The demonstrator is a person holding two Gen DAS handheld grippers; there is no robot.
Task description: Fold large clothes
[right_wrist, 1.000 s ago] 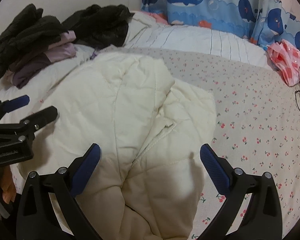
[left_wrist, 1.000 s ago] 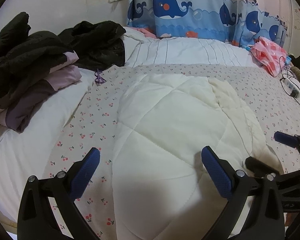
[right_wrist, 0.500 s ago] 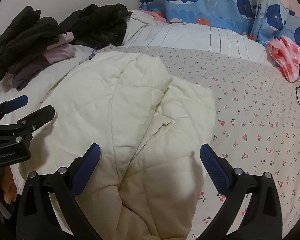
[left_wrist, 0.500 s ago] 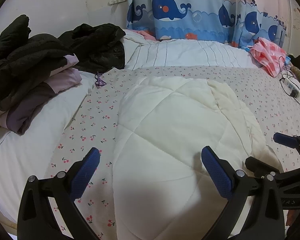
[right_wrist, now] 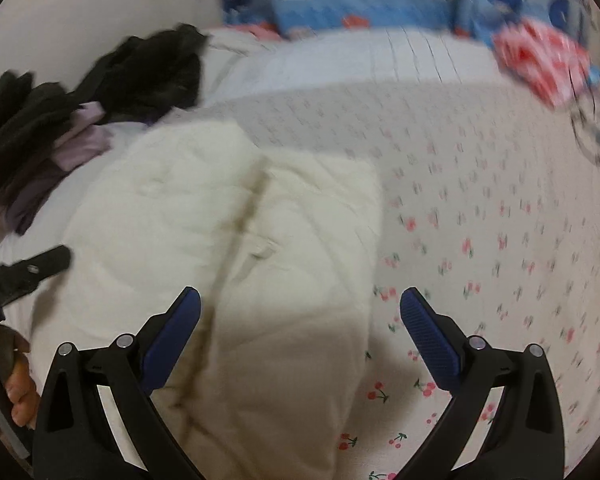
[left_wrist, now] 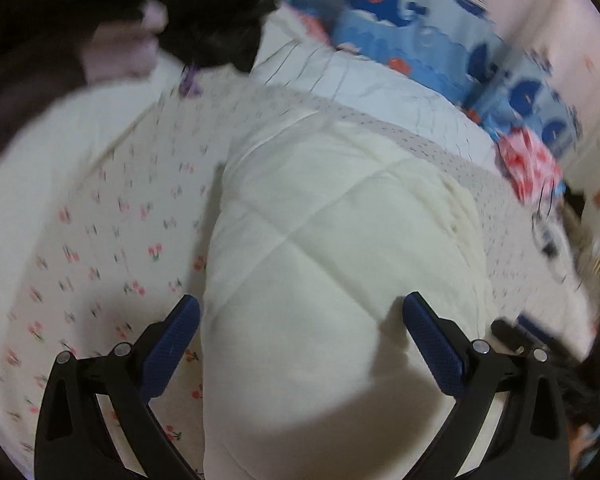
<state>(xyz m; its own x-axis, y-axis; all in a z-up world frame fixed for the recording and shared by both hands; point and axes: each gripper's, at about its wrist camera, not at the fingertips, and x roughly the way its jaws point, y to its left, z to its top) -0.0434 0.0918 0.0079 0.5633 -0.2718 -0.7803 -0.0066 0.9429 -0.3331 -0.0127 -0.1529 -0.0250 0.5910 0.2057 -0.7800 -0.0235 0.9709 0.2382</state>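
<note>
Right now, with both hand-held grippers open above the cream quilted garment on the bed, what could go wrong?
1. The cream quilted garment is thick and doubled over; the right hand-held gripper may pinch only the top layer, so the fold could slip apart.
2. The left hand-held gripper straddles the garment's edge beside the cherry-print sheet; closing low might catch the sheet too.
3. Both views are motion-blurred, so aiming is likely less sure.
</note>
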